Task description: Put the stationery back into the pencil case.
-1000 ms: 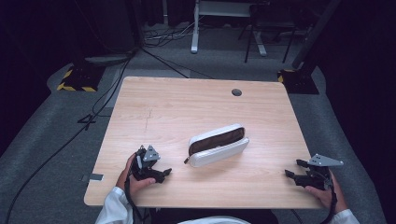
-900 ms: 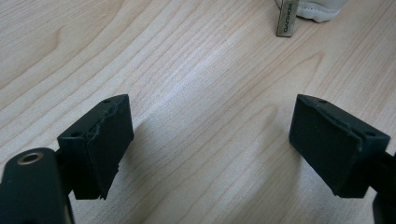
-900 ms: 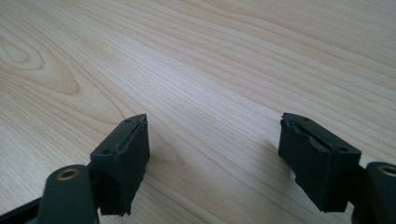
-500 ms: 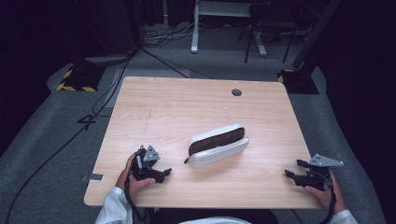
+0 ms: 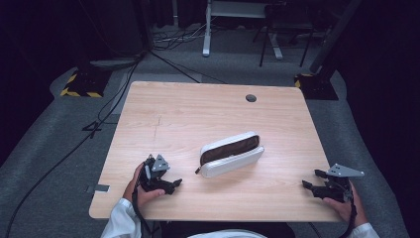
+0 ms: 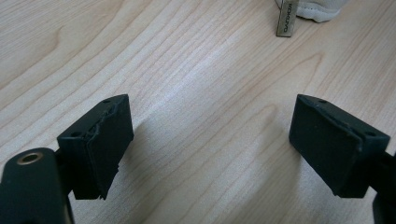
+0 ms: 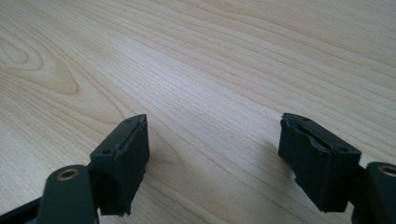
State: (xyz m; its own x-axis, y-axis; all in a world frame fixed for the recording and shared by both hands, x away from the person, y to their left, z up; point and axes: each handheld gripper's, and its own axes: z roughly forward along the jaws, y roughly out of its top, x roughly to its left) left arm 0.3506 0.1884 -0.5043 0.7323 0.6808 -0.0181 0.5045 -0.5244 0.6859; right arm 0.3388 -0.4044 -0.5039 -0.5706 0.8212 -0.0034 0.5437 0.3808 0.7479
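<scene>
A white pencil case (image 5: 231, 154) with a dark brown zipped top lies tilted near the middle of the wooden table (image 5: 198, 114). Its brown zip tag (image 6: 286, 18) and a white corner (image 6: 313, 8) appear at the top of the left gripper view. My left gripper (image 5: 171, 184) rests on the table at the front left, a short way left of the case, open with only bare wood between its pads (image 6: 100, 144). At the front right edge my right gripper (image 5: 309, 186) rests open, well apart from the case, with nothing between its pads (image 7: 126, 161).
A round cable hole (image 5: 251, 98) sits near the table's far edge. Beyond the table lie grey carpet, cables (image 5: 119, 94), yellow-black striped floor blocks (image 5: 79, 84) and a white desk frame (image 5: 208, 29). The person's white sleeves (image 5: 121, 225) come in at the bottom.
</scene>
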